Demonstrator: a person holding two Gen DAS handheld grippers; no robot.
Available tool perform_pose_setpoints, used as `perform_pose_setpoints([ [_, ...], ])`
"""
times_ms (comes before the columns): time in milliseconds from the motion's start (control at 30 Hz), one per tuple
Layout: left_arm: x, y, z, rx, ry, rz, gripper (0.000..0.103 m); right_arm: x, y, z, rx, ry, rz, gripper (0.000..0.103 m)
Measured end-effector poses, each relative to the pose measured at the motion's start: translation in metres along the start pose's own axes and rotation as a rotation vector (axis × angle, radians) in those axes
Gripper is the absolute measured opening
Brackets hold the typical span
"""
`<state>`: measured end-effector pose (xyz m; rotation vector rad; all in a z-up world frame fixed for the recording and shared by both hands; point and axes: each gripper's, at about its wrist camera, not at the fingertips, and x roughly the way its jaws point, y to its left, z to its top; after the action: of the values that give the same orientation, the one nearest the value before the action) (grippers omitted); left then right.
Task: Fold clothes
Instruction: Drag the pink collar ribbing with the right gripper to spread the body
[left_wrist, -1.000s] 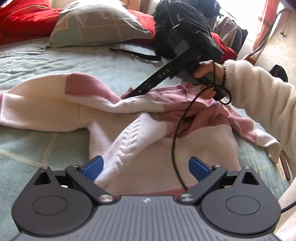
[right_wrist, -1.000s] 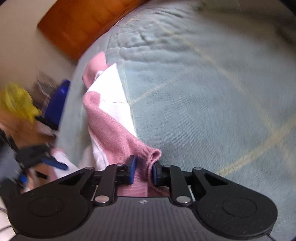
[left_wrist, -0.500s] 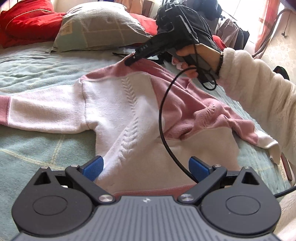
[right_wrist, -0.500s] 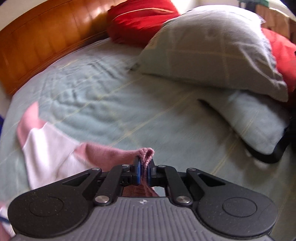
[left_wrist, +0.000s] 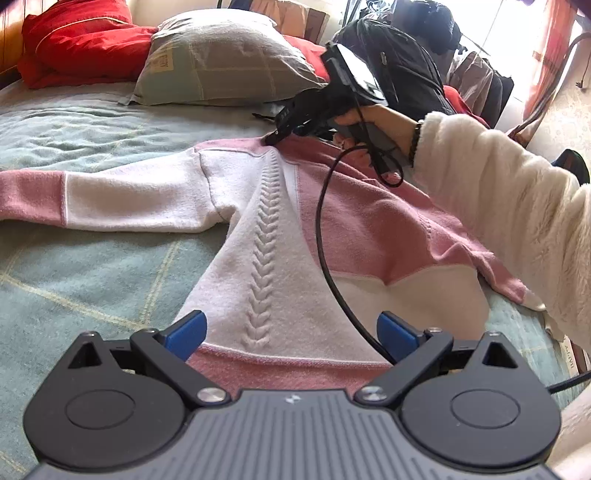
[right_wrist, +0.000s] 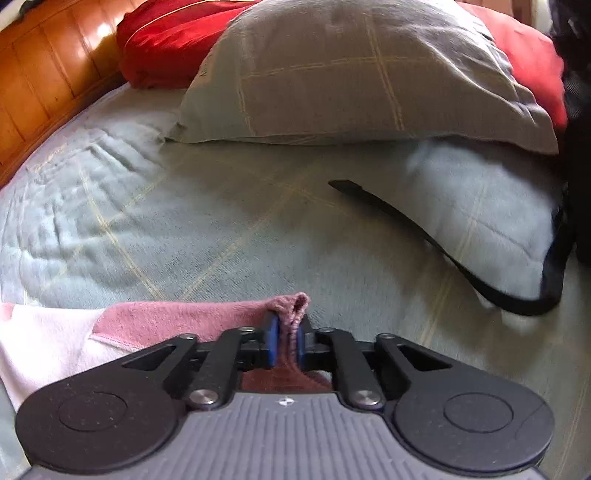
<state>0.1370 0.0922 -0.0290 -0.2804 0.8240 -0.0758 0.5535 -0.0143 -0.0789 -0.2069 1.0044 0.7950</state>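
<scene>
Pink-and-white sweater (left_wrist: 280, 229) lay spread face-up on the bed, its neck edge between the right gripper's (right_wrist: 286, 341) pads.

The right jaws had just been opening, standing narrowly apart with a bunched pink fold between them, the pads apparently still against it. The left gripper (left_wrist: 290, 332) stood wide open and empty over the hem, one blue pad to either side of the cable-knit stripe. A black cable (left_wrist: 325, 236) trailed across the sweater between the left fingers. Beyond the fingertips stretched the pale green checked bedspread (right_wrist: 229, 221), then a grey-green pillow (right_wrist: 354, 70), red cushions (left_wrist: 77, 40) and a wooden headboard (right_wrist: 40, 85). A black strap (right_wrist: 424, 236) lay ahead-right. The sweater's right cuff was cut off behind a cream sleeve (left_wrist: 509, 206); the dark heap by the window was indistinct.
</scene>
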Motion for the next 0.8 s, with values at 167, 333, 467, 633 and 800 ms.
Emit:
perform_pose_setpoints([
  [167,-0.005,-0.001,0.002,-0.005,-0.015,-0.021,0.099,-0.036,0.003,0.002,-0.025,-0.031,0.04,0.034],
  [333,-0.015,-0.012,0.005,0.005,-0.03,-0.053,0.099,-0.078,0.001,-0.009,-0.071,-0.046,0.041,0.05],
  [467,-0.03,-0.025,0.004,0.005,-0.033,-0.14,0.099,-0.095,-0.017,-0.031,-0.054,-0.032,-0.005,0.054],
  [633,-0.047,-0.05,-0.005,0.064,-0.012,-0.191,0.099,-0.099,-0.049,-0.074,0.013,-0.018,-0.04,0.057],
  [800,-0.051,-0.065,-0.02,0.103,0.031,-0.127,0.099,-0.125,-0.077,-0.115,0.145,-0.058,0.045,0.057],
])
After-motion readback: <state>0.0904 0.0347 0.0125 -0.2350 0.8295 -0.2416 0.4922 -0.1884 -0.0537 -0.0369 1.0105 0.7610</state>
